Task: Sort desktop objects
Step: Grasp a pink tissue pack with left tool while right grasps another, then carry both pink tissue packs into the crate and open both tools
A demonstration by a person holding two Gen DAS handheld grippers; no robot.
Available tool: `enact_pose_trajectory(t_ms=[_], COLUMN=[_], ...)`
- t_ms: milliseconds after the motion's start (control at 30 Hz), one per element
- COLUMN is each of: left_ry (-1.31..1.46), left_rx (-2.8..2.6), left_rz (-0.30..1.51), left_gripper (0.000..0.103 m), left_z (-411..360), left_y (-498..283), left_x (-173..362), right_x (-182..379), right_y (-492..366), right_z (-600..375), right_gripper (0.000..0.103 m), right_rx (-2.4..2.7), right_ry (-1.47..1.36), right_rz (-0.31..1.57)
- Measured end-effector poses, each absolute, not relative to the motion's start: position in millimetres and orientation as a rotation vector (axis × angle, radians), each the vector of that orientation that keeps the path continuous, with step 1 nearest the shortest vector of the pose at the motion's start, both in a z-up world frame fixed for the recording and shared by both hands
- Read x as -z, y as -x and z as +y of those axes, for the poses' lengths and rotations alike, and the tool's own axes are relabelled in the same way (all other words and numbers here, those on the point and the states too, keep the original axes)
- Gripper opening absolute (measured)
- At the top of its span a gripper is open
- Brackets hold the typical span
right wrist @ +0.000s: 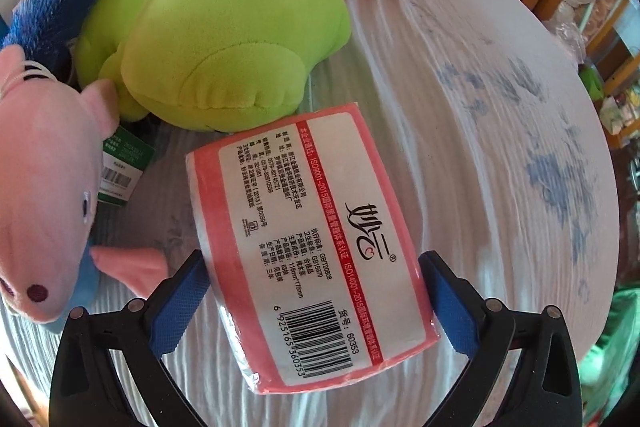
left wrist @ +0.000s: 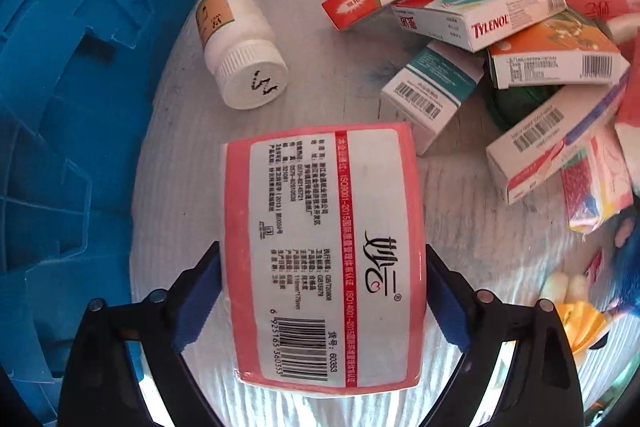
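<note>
1. Two tools, two packs: the left tool [left wrist: 320,257] is clamped on a pink tissue pack [left wrist: 320,219], both blue pads squeezing its long sides, barcode label facing the camera. It's held above the table [left wrist: 340,99], not resting on it.
2. Same deal on the other side. The right tool [right wrist: 312,261] is clamped on a second tissue pack [right wrist: 308,239] (same brand and label), held over the table just beside a green plush [right wrist: 224,39].
3. What's left looks like nearly everything. A white pill bottle [left wrist: 240,47] lies on its side near the left pack, and a messy heap of medicine boxes, the Tylenol box [left wrist: 480,19] among them, is stacked every which way at the right of the left view.
4. The toys aren't sorted either: a pink plush [right wrist: 44,219] lies right next to the green one, with more plush piled behind.
5. A blue crate [left wrist: 60,107] stands at the table's left edge, probably a drop-off spot, but its inside isn't visible, so no telling what's in it.
6. Best guess: still early, with both packs picked up but not put anywhere yet.
</note>
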State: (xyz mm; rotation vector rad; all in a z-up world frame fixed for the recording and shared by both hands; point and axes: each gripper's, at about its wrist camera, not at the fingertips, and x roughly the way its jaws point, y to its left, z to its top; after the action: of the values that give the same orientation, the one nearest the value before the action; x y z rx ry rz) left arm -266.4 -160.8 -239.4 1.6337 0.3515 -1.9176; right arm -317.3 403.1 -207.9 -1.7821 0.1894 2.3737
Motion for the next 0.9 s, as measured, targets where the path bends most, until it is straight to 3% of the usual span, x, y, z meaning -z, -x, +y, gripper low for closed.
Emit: enact_pose_trajectory(t_ms=[233,467,733,900], left_ry=[-1.596,-1.463,-1.195,-1.037], left_rx=[1.959,2.072,2.23,2.301], left_rz=[0.33,0.262,0.2,0.142], left_gripper=[0.091,0.091,0.091,0.091], left_z=[-148.6,-126.1,-100.9,-95.5], left_y=[257.9,248.1,220.0,213.3], left_x=[221.2,165.8,75.2,22.3], right_x=[210.4,175.1,72.0,-7.8], right_y=[320.0,286.0,258.5,267.5], right_z=[393.6,400.1,379.7,308.3], right_gripper=[0.099,0.098,0.098,0.098], right_rx=[-2.356,-2.383,-2.567,-2.773], right_ry=[1.751,1.599,1.309,1.12], right_rz=[0.125,0.165,0.094,0.007])
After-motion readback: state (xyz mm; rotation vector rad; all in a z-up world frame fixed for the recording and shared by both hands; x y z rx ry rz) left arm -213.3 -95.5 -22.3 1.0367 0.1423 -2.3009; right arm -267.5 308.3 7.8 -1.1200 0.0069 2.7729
